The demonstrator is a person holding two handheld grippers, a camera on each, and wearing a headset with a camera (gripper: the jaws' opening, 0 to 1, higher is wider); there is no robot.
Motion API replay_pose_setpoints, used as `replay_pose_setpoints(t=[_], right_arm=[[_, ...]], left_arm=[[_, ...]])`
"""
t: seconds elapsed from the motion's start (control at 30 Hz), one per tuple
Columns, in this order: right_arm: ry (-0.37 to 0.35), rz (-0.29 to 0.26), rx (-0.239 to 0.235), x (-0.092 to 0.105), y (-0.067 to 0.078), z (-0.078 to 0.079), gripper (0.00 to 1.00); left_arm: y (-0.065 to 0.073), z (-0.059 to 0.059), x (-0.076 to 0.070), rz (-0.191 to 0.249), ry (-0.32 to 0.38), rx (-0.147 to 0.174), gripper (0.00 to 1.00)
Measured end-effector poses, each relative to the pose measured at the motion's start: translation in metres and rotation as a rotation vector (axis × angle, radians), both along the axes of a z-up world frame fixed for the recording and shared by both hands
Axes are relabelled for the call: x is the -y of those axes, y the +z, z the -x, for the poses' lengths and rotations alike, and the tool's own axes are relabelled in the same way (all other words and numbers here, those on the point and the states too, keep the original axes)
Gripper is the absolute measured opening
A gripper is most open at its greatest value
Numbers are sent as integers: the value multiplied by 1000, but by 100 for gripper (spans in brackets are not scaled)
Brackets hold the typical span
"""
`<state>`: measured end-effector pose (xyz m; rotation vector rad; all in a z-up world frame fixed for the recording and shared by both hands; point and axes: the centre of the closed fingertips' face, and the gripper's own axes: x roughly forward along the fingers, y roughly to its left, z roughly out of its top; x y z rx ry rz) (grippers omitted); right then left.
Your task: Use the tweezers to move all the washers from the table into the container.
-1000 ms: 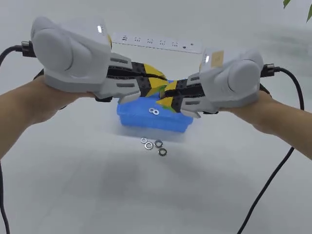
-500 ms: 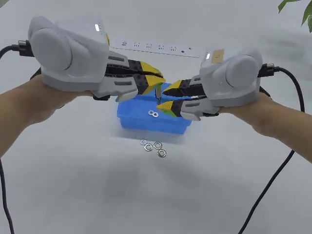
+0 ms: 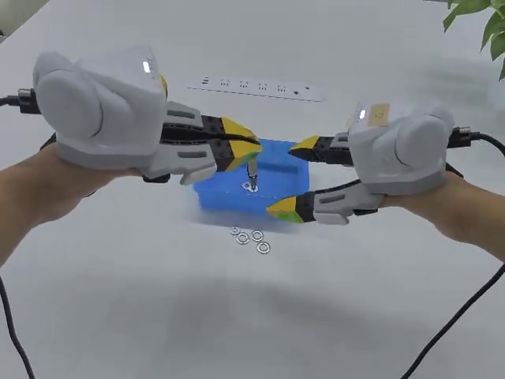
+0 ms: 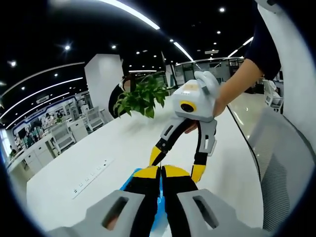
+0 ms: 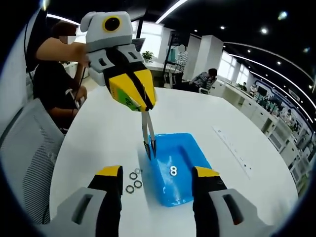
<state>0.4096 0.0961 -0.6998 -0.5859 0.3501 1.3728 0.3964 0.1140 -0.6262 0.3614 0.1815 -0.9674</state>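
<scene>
The blue container (image 3: 215, 195) sits mid-table with a washer (image 3: 249, 187) inside it. Three more washers (image 3: 251, 237) lie on the table just in front of it. My left gripper (image 3: 248, 148) is shut on the metal tweezers (image 3: 252, 172), which hang tips-down over the container. In the right gripper view the tweezers (image 5: 147, 132) point at the near rim of the container (image 5: 185, 185), beside the table washers (image 5: 133, 181). My right gripper (image 3: 293, 178) stands open to the right of the tweezers, with nothing between its jaws.
A white power strip (image 3: 256, 87) lies behind the container. A green plant (image 3: 473, 20) stands at the far right corner. Black cables trail from both grippers. People sit at desks beyond the table in the right gripper view.
The right gripper has opened and drawn away to the right from the left gripper. The tweezers now hang from the left gripper alone. The head camera has tilted.
</scene>
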Motion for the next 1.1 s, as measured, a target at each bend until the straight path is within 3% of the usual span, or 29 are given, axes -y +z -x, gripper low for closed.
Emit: replay_pose_setpoints(t=[0.13,0.37,0.53,0.7,0.87,1.1], right_arm=[[-7,-11,16,12,4,7,59],[-25,-36,-22,34,0,23,69],[-29,-30,-107,48,-16,41,77],[-37,-43,-152,55,-26,51,81],[-20,0,-125,61,-34,57,81],[-21,-25,-157,66,-37,67,83]], left_arm=[[1,12,1,14,7,7,5],[-9,34,11,28,-5,20,5],[-26,48,16,33,7,6,5],[-34,50,20,51,16,-23,5],[-40,50,28,66,-7,-36,5],[-58,51,38,59,-29,-59,5]])
